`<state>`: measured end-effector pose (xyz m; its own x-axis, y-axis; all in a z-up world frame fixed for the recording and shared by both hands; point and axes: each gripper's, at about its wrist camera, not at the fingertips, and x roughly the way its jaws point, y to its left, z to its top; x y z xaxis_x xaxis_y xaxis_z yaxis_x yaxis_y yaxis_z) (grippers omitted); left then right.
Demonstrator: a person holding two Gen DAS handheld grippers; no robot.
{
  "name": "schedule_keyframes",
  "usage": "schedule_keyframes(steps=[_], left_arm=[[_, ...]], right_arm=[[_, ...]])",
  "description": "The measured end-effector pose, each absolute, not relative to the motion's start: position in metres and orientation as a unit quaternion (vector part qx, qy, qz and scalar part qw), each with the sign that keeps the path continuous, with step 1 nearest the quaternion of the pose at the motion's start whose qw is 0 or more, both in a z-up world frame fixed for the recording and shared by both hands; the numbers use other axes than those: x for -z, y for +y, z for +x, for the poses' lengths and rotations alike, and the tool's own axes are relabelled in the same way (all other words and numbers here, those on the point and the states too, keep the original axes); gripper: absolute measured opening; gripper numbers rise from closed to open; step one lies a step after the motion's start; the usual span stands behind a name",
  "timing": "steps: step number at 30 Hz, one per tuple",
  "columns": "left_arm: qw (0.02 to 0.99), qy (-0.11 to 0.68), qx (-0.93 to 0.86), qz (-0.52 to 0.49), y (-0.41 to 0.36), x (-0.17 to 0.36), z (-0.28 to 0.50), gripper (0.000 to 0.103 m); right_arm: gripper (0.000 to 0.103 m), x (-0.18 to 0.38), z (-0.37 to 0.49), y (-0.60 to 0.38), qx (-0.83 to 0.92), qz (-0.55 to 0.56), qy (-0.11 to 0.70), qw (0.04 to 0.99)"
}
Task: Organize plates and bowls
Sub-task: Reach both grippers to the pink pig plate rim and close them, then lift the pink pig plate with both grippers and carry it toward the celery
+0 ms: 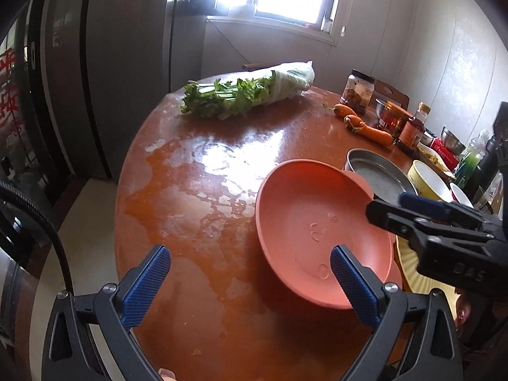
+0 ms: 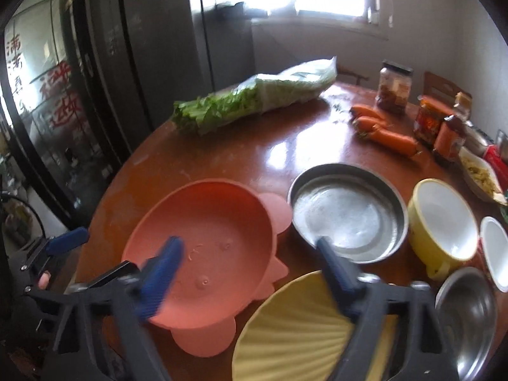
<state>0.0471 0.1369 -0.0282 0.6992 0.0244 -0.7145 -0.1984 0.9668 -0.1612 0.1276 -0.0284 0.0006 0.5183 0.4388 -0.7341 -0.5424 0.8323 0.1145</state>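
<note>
A salmon-pink bowl (image 1: 311, 231) (image 2: 209, 247) sits on a pink plate with lobed edges (image 2: 276, 212) on the round brown table (image 1: 197, 190). My left gripper (image 1: 250, 282) is open and empty, its right finger over the bowl's near rim. My right gripper (image 2: 250, 263) is open above the bowl's right side and a yellow shell-shaped plate (image 2: 295, 330); it shows in the left wrist view (image 1: 412, 209). A round metal plate (image 2: 346, 212) (image 1: 377, 174), a yellow bowl (image 2: 441, 222), a white bowl (image 2: 495, 250) and a steel bowl (image 2: 466, 320) lie to the right.
A bagged bundle of leafy greens (image 1: 241, 92) lies at the table's far side. Carrots (image 1: 365, 123), a jar (image 1: 357, 90), sauce bottles (image 1: 412, 127) and food packs stand at the back right. A dark fridge (image 1: 95, 63) stands left of the table.
</note>
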Motion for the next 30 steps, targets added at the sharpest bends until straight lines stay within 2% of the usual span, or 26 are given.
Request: schedule_keyframes(steps=[1, 3, 7, 11, 17, 19, 25, 30], left_arm=[[0.914, 0.385, -0.059, -0.114, 0.136, 0.029, 0.049, 0.101], [0.913, 0.387, -0.055, -0.115, 0.136, 0.031, 0.053, 0.101], [0.911, 0.393, -0.055, -0.109, 0.134, 0.033, 0.06, 0.097], [0.91, 0.398, -0.056, -0.103, 0.132, 0.035, 0.065, 0.096], [0.91, 0.4, -0.048, -0.097, 0.126, 0.036, 0.069, 0.085], [0.909, 0.403, -0.043, -0.098, 0.125, 0.037, 0.07, 0.071], [0.907, 0.406, -0.026, -0.11, 0.121, 0.043, 0.074, 0.04], [0.909, 0.4, -0.035, -0.113, 0.123, 0.043, 0.075, 0.036]], right_arm=[[0.061, 0.002, 0.129, -0.026, -0.278, -0.069, 0.405, 0.869], [0.058, 0.008, 0.132, -0.024, -0.265, -0.083, 0.404, 0.872], [0.043, 0.016, 0.139, -0.025, -0.26, -0.09, 0.414, 0.868], [0.036, 0.021, 0.144, -0.024, -0.262, -0.095, 0.42, 0.864], [0.027, 0.026, 0.15, -0.022, -0.26, -0.097, 0.428, 0.86], [0.026, 0.026, 0.15, -0.022, -0.262, -0.095, 0.427, 0.86], [0.024, 0.026, 0.149, -0.021, -0.263, -0.095, 0.427, 0.86], [0.024, 0.026, 0.148, -0.02, -0.266, -0.087, 0.426, 0.86]])
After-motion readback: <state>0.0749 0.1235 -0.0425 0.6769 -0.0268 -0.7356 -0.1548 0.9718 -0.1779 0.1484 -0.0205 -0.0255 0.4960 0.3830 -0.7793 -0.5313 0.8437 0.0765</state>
